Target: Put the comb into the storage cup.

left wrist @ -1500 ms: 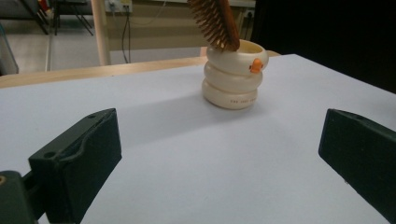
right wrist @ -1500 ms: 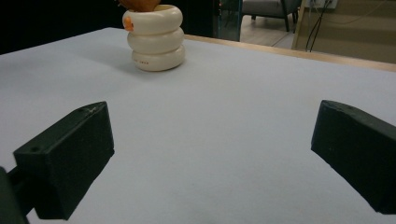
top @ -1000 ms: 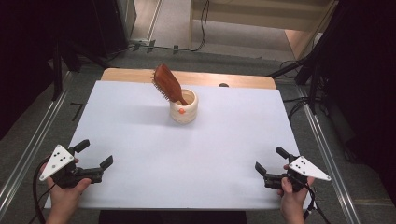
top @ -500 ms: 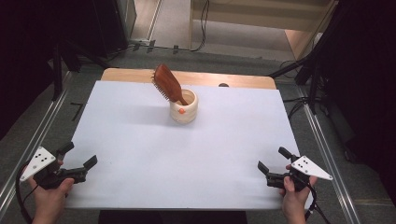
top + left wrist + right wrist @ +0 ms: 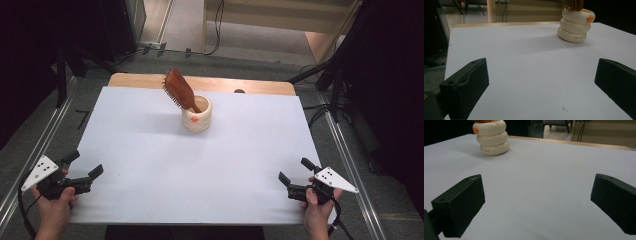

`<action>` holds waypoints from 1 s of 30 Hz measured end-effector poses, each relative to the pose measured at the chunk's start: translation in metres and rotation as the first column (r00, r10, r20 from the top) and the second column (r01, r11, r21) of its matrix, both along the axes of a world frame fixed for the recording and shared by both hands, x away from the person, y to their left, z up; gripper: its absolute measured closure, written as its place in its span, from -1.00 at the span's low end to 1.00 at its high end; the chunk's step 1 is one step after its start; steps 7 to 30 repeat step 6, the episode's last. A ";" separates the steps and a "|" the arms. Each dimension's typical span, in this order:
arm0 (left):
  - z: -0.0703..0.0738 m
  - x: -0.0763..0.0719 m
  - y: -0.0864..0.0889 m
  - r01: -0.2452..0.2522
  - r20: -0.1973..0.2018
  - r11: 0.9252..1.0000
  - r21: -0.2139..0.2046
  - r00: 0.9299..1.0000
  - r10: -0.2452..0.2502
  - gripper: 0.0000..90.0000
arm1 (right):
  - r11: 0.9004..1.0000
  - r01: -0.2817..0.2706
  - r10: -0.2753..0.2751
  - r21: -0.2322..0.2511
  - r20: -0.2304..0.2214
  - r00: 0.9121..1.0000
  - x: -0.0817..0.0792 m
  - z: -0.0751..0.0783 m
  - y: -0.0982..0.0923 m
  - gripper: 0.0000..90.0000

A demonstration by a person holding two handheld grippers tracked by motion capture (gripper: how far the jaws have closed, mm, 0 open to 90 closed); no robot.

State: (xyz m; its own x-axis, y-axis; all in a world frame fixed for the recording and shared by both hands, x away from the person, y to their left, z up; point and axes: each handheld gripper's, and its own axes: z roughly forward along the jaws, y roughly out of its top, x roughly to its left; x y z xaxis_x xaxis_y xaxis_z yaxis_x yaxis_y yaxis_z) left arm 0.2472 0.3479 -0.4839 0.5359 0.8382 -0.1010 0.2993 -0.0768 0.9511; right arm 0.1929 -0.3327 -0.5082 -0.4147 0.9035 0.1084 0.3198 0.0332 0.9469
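Overhead, your left gripper (image 5: 83,165) and right gripper (image 5: 296,171) gape wide, empty; there the hairbrush (image 5: 180,91) leans from the cup (image 5: 197,116), whose stacked rings appear from your gripper views.

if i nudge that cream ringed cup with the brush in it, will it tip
Possibly. The brown wooden hairbrush leans well out over one side of the cream ringed cup, so weight likely sits off-centre. The cup looks squat with a wide base, which should resist. Its glossy surface may slide on the white tabletop.
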 end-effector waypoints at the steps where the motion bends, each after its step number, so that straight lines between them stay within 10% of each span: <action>1: -0.001 0.000 0.000 0.002 -0.005 1.000 0.003 1.000 -0.002 -1.00 | 1.000 -0.001 0.001 -0.003 -0.001 1.000 0.000 0.000 0.000 -1.00; 30: -0.002 0.001 -0.001 -0.002 -0.009 1.000 0.003 1.000 0.002 -1.00 | 1.000 -0.001 0.001 -0.004 0.001 1.000 0.000 0.000 0.000 -1.00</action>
